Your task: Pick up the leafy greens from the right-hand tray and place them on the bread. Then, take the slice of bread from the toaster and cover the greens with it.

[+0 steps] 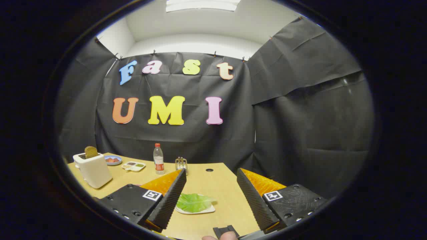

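Seen from the gripper view, the gripper (pixel 210 186) hangs above a light wooden worktop (pixel 230 206) with its two fingers spread wide apart and nothing held between them. Low between the fingers, nearer the left one, a bright green lettuce leaf (pixel 193 202) lies on a small white tray (pixel 208 210); the left fingertip overlaps the leaf's left edge in this view, though whether it touches the leaf I cannot tell.

Beyond the left finger, well apart from the tray, a cream-white boxy toaster (pixel 93 170) stands near the worktop's left side, with a brown slice of bread (pixel 90 152) sticking upright out of its top slot. Just behind the toaster sits a small blue plate (pixel 113 160) carrying something reddish, too small to make out. Beside it is a white divided dish (pixel 133 166) with dark and green bits in its compartments. Farther along stands a clear plastic bottle with a red cap and red label (pixel 158 159), upright, and next to it a small shiny metal rack (pixel 181 164). A round dark hole (pixel 209 170) marks the worktop beyond the fingers. A fingertip of the person's hand (pixel 220 237) shows below the gripper.
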Demonstrator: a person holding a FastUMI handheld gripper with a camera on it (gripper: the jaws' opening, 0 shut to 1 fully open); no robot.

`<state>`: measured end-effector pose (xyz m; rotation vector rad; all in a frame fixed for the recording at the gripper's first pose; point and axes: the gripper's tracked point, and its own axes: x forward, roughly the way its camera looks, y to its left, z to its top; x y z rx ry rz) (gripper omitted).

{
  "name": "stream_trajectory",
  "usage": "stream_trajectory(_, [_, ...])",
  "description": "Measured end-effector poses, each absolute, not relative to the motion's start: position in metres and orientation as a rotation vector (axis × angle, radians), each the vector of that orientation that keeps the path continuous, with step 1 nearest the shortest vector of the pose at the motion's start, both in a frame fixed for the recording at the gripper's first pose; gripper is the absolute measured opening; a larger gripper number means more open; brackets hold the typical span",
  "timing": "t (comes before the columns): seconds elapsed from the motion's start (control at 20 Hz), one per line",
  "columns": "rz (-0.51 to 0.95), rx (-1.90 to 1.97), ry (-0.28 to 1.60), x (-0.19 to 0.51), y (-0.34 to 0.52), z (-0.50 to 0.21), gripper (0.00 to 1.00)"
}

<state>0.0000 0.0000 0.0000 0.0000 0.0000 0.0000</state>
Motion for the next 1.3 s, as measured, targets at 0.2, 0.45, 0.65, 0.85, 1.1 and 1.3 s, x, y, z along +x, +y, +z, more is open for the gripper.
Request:
stream_trajectory(0.2, [-0.024,-0.021,0.000,0.003,-0.008,-0.002,0.95])
stream_trajectory(0.45, [-0.055,-0.020,-0.001,0.003,-0.020,-0.001,0.95])
stream_trajectory(0.65, [-0.064,-0.017,-0.005,0.002,-0.025,0.000,0.95])
stream_trajectory(0.85, [-0.066,0.006,0.011,0.003,-0.030,-0.004,0.95])
stream_trajectory(1.1, [-0.062,0.022,0.042,0.007,-0.033,-0.016,0.95])
stream_trajectory(1.3, [-0.052,0.058,0.088,0.017,-0.033,-0.036,0.95])
